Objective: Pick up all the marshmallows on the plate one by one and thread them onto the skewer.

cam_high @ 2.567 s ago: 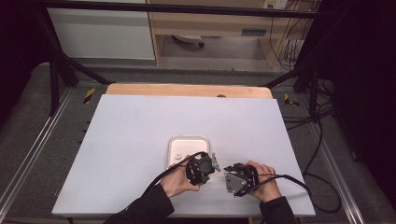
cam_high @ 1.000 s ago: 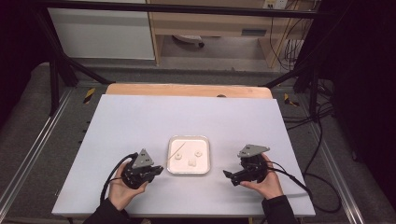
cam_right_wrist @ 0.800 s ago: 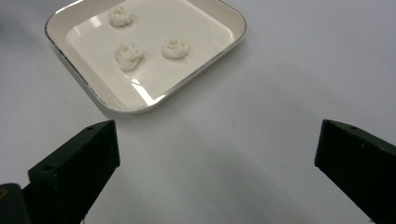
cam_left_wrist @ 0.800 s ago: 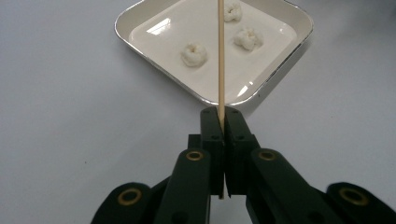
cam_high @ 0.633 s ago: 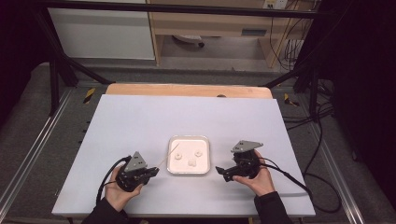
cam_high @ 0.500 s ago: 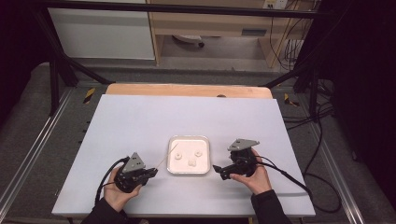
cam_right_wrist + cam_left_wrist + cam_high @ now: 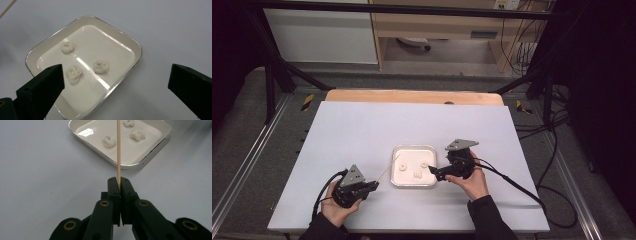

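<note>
A small white square tray (image 7: 414, 184) sits near the table's front middle, with three white puffy lumps (image 7: 101, 66) in it. My left gripper (image 7: 373, 185) rests left of the tray, shut on a thin wooden skewer (image 7: 118, 150). The skewer points up and over the tray's near rim (image 7: 130, 166), above the lumps (image 7: 109, 141). My right gripper (image 7: 434, 173) hovers at the tray's right edge, pointing left at it. Its jaws stand wide open (image 7: 117, 75) over the tray's corner (image 7: 136, 50), with nothing between them. One lump (image 7: 74, 73) lies just beside its left jaw.
The white table top (image 7: 362, 130) has a wooden strip (image 7: 412, 96) along its far edge. Cables (image 7: 512, 180) trail from both grippers toward the front. Metal rails and dark frame posts flank the table.
My right gripper has moved left and slightly away from the table's front edge, up to the tray's right side. The left gripper and its skewer have barely shifted.
</note>
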`<state>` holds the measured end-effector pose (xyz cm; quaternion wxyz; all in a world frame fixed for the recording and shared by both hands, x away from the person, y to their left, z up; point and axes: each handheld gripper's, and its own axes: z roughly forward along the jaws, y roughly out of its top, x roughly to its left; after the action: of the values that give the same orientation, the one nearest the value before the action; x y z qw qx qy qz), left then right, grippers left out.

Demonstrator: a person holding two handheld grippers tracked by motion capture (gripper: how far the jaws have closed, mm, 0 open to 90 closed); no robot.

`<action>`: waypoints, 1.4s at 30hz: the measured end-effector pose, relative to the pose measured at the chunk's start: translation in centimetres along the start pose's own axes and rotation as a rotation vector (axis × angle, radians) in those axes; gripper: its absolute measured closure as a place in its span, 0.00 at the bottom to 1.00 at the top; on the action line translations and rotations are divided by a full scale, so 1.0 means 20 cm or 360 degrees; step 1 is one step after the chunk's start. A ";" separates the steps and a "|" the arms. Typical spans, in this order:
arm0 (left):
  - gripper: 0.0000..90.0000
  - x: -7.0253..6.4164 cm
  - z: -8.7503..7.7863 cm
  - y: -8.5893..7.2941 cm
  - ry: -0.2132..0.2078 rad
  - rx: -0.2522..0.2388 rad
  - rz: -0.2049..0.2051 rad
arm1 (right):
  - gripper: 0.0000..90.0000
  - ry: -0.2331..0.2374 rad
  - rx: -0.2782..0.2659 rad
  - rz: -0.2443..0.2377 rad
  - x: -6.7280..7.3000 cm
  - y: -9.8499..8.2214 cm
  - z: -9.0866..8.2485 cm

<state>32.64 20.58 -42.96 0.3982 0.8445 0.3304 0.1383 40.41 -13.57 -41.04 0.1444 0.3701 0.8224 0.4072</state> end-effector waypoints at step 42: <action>0.98 0.01 -0.01 0.00 -0.0002 -0.0038 -0.0023 | 0.70 0.0144 0.0153 -0.0071 0.03 -0.01 0.30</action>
<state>32.68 20.75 -42.90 0.4094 0.8374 0.3345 0.1389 43.23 -9.87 -44.84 0.0982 0.3393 0.8548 0.3803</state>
